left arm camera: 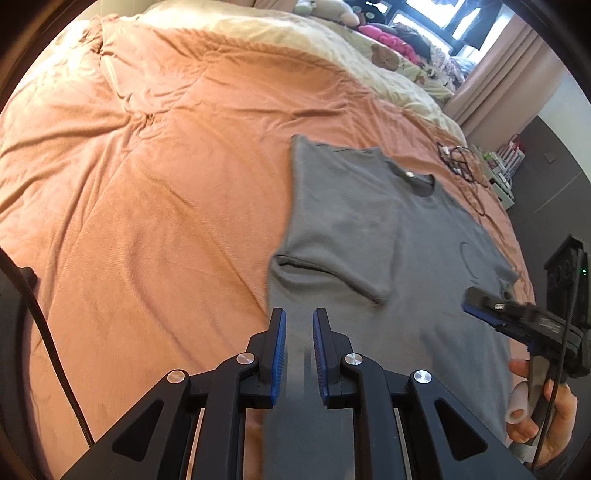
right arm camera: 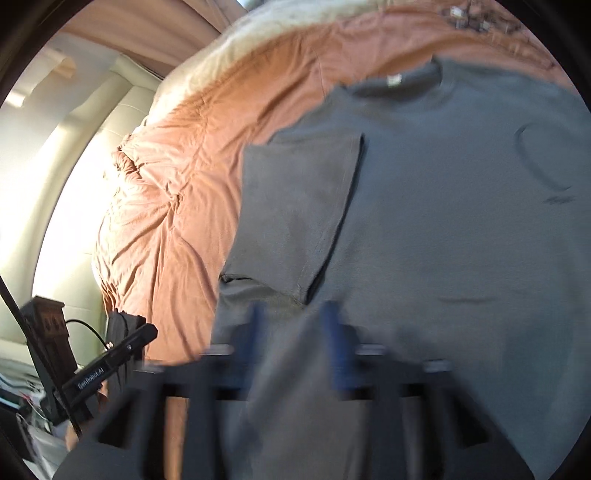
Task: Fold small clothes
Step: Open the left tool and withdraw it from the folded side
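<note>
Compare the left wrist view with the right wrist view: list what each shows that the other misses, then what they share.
Only the left wrist view: the window, the curtain, pink clothes piled at the far end of the bed, the right gripper seen from the side, and the hand holding it.

Only the right wrist view: the pale padded headboard, and the left gripper's black body seen from the side.

Both: the grey T-shirt spread on the orange bedcover, one sleeve folded in, and tangled cables beyond the collar.
</note>
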Demonstrator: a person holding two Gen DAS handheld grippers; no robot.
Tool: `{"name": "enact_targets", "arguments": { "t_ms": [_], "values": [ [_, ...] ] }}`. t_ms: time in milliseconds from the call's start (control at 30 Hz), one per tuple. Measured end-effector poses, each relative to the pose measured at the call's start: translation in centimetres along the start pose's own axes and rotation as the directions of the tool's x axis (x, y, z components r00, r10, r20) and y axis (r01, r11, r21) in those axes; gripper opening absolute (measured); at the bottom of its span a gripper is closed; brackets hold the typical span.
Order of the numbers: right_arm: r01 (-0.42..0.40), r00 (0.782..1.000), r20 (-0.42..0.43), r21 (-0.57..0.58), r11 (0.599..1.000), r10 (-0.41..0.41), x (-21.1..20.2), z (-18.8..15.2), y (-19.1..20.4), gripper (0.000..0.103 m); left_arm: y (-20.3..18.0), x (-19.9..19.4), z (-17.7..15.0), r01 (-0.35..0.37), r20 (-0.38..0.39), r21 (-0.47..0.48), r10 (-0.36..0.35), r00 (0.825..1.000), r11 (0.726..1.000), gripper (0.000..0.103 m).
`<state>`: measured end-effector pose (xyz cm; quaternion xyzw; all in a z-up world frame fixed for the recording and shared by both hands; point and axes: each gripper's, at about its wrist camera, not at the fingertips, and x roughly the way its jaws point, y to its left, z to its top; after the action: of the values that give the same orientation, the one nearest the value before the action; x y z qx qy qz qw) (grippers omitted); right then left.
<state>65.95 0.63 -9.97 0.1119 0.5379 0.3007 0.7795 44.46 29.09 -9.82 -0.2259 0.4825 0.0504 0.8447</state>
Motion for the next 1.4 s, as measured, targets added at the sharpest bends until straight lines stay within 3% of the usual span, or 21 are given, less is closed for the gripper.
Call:
{"name": "enact_targets", "arguments": {
  "t_ms": [33, 100, 167, 200, 300, 400, 533, 700, 967, 1133, 1233, 1400],
  "values": [
    [0.004, 1.000, 0.017, -0.012, 1.000, -0.004, -1.1, -0.7, 0.1, 0.079, -0.4, -0.4, -0.1, 0.003, 0.001, 0.004, -0.003, 1.000, 1.000, 0.028],
    [0.029, 0.998, 0.058, -0.046, 0.999, -0.027, -3.8, -1.6, 0.8, 0.079, -1.6, -1.5, -0.3, 0.008, 0.018, 0.017, -0.009, 1.000, 1.000, 0.061],
    [0.066, 0.994, 0.092, -0.078, 0.995, -0.059, -6.4, -2.4, 1.2, 0.085, -2.8, -3.1, -0.7, 0.004, 0.058, 0.030, -0.006, 0.998, 1.000, 0.081],
    [0.094, 0.990, 0.115, -0.101, 0.990, -0.083, -7.8, -2.8, 1.6, 0.087, -3.3, -3.7, -0.8, 0.004, 0.076, 0.033, -0.006, 0.997, 0.999, 0.089],
    [0.157, 0.977, 0.170, -0.157, 0.975, -0.130, -11.2, -4.6, 2.8, 0.094, -5.1, -5.8, -1.4, 0.016, 0.127, 0.037, -0.021, 0.992, 0.999, 0.098],
    [0.183, 0.969, 0.199, -0.187, 0.965, -0.145, -13.7, -6.4, 3.6, 0.103, -6.8, -6.8, -2.1, 0.023, 0.142, 0.049, -0.029, 0.989, 0.999, 0.099],
    [0.189, 0.963, 0.228, -0.185, 0.964, -0.145, -17.4, -8.4, 3.0, 0.103, -9.1, -8.4, -3.4, 0.047, 0.157, 0.057, -0.056, 0.986, 0.997, 0.099],
    [0.239, 0.949, 0.246, -0.164, 0.957, -0.196, -21.1, -10.7, 1.2, 0.103, -12.3, -10.5, -5.3, 0.018, 0.219, 0.105, -0.041, 0.975, 0.994, 0.099],
    [0.307, 0.909, 0.334, -0.130, 0.943, -0.250, -26.3, -13.3, 0.0, 0.103, -17.1, -11.6, -7.4, 0.011, 0.244, 0.166, -0.052, 0.968, 0.986, 0.099],
    [0.290, 0.909, 0.346, -0.119, 0.950, -0.234, -28.3, -14.6, -2.0, 0.103, -19.9, -11.5, -8.1, -0.020, 0.280, 0.201, -0.037, 0.959, 0.979, 0.099],
    [0.370, 0.867, 0.393, -0.099, 0.924, -0.306, -29.5, -15.2, -2.9, 0.103, -21.8, -10.9, -8.2, -0.016, 0.267, 0.240, -0.050, 0.962, 0.971, 0.099],
    [0.417, 0.834, 0.428, -0.078, 0.905, -0.348, -30.1, -15.8, -3.6, 0.103, -24.7, -9.2, -8.1, 0.025, 0.233, 0.265, -0.089, 0.969, 0.964, 0.099]
  ]
}}
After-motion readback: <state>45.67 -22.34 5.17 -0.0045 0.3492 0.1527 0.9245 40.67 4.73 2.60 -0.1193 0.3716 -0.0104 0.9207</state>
